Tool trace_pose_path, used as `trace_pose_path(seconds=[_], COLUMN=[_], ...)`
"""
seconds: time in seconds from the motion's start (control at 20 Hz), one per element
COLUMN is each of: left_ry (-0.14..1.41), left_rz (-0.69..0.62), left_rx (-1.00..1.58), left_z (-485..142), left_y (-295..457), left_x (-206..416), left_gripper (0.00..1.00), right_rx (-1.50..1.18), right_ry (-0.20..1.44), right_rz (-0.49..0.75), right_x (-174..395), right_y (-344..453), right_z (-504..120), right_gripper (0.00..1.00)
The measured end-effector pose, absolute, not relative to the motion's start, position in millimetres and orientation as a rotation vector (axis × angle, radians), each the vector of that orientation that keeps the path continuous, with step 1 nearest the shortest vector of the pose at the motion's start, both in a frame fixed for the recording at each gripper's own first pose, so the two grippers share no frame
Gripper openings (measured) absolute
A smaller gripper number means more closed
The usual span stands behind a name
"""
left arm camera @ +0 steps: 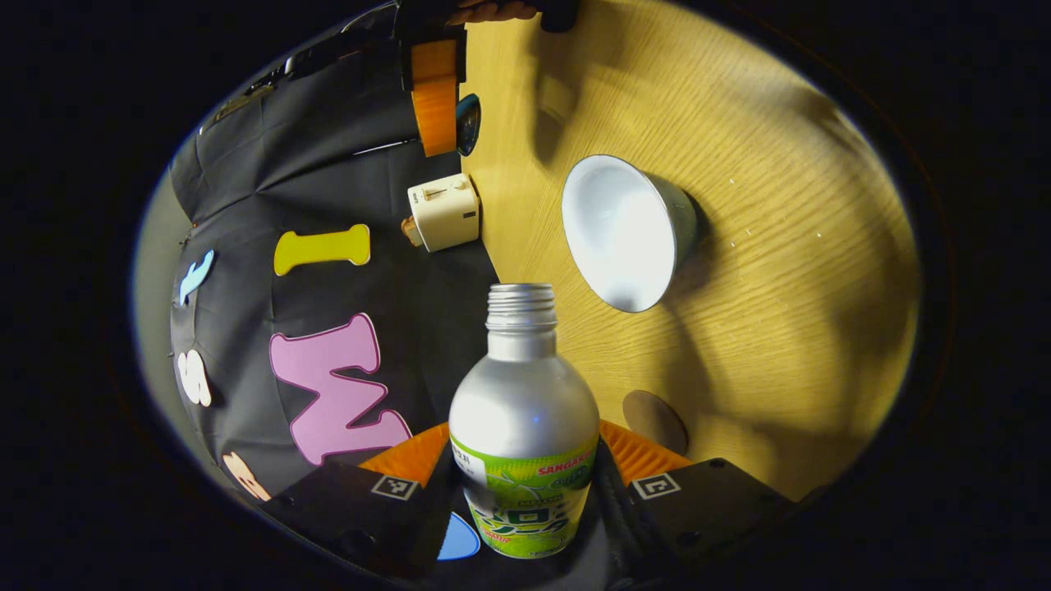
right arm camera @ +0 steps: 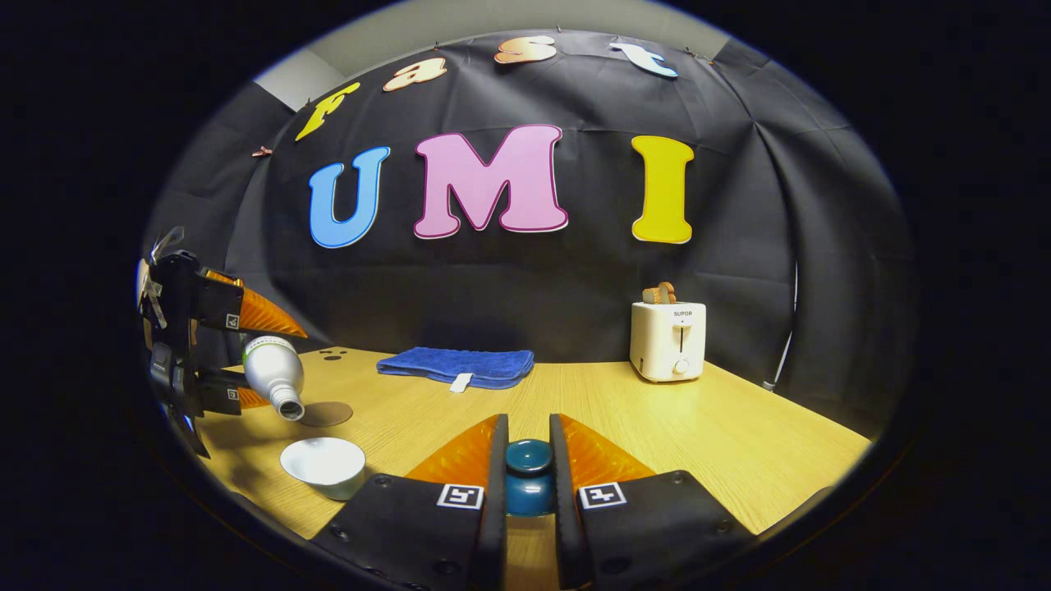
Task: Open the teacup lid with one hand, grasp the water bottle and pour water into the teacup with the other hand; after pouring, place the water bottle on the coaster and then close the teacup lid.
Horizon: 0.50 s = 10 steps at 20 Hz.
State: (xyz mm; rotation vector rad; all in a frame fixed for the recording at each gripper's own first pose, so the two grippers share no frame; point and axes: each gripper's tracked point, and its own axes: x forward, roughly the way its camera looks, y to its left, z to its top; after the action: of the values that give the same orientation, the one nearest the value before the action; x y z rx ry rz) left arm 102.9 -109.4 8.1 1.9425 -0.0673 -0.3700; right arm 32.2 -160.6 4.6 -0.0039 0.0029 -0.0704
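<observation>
My left gripper (left arm camera: 525,450) is shut on the water bottle (left arm camera: 524,410), a silver, uncapped one with a green label. In the right gripper view the left gripper (right arm camera: 281,369) holds the bottle (right arm camera: 273,371) tilted, mouth down, above and behind the white teacup (right arm camera: 324,465). The teacup (left arm camera: 628,234) stands open on the wooden table; I see no stream of water. A round brown coaster (left arm camera: 654,421) (right arm camera: 326,413) lies beside it. My right gripper (right arm camera: 527,423) is shut on the dark teal lid (right arm camera: 528,476), held above the table. It also appears far off as the right gripper (left arm camera: 450,123).
A white toaster (right arm camera: 667,341) (left arm camera: 443,212) with toast in it stands at the back right near the wall. A folded blue towel (right arm camera: 456,365) lies at the back middle of the wooden table (right arm camera: 698,435).
</observation>
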Motion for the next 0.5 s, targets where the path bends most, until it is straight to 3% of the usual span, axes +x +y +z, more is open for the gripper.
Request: trace_pose_path(seconds=[0.5], left_ry=[-0.075], left_rz=[-0.370], left_rx=[2.012], left_z=[15.6], left_y=[-110.4], left_x=[103.1], left_gripper=[0.80], right_rx=[-0.004], right_ry=[0.003], right_rz=[-0.071], right_x=[31.7], right_y=[-159.9], right_z=[4.6], right_gripper=[0.28])
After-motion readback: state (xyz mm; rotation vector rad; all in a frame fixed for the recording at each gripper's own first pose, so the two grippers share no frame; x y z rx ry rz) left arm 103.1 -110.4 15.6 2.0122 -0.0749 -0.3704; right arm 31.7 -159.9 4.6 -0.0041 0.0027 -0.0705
